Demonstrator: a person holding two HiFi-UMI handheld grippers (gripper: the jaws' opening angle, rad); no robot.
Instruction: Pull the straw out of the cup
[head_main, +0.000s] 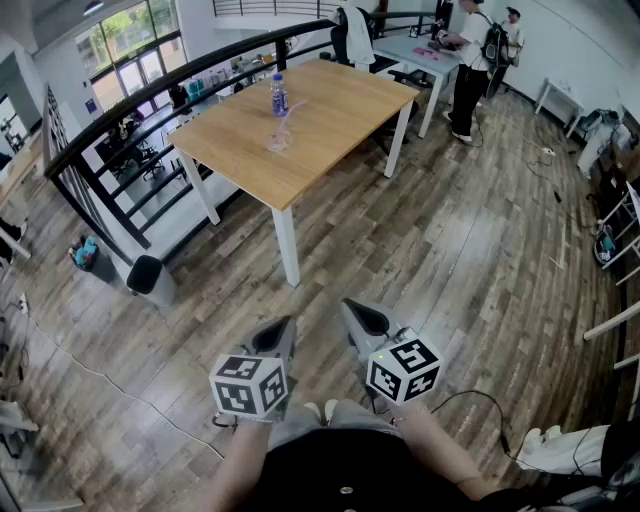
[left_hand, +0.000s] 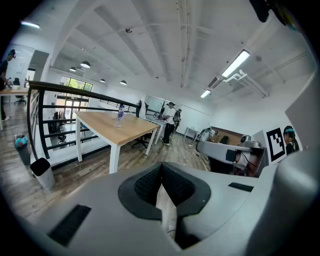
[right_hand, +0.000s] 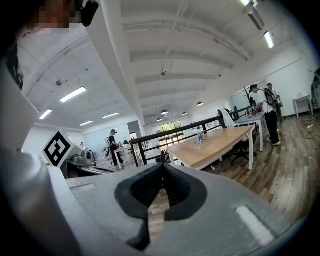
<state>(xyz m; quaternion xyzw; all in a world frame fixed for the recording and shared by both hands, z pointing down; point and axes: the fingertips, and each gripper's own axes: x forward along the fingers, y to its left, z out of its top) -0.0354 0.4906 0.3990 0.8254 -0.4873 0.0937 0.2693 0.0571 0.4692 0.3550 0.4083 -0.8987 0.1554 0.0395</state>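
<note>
A clear cup (head_main: 278, 141) with a pink straw (head_main: 291, 112) stands on the wooden table (head_main: 320, 130), far ahead of me, beside a water bottle (head_main: 279, 96). Both grippers hang close to my body, well short of the table. My left gripper (head_main: 283, 331) is shut with nothing in it, and so is my right gripper (head_main: 358, 313). The left gripper view shows the closed jaw tips (left_hand: 161, 167) with the table (left_hand: 117, 134) and bottle (left_hand: 120, 113) small in the distance. In the right gripper view the tips (right_hand: 163, 168) meet too; table (right_hand: 220, 142) and bottle (right_hand: 199, 135) lie beyond.
A black railing (head_main: 150, 110) runs along the table's left side, with a grey bin (head_main: 150, 278) at its foot. A person (head_main: 470, 60) stands at a second table behind. Cables trail over the wooden floor (head_main: 470, 250) between me and the table.
</note>
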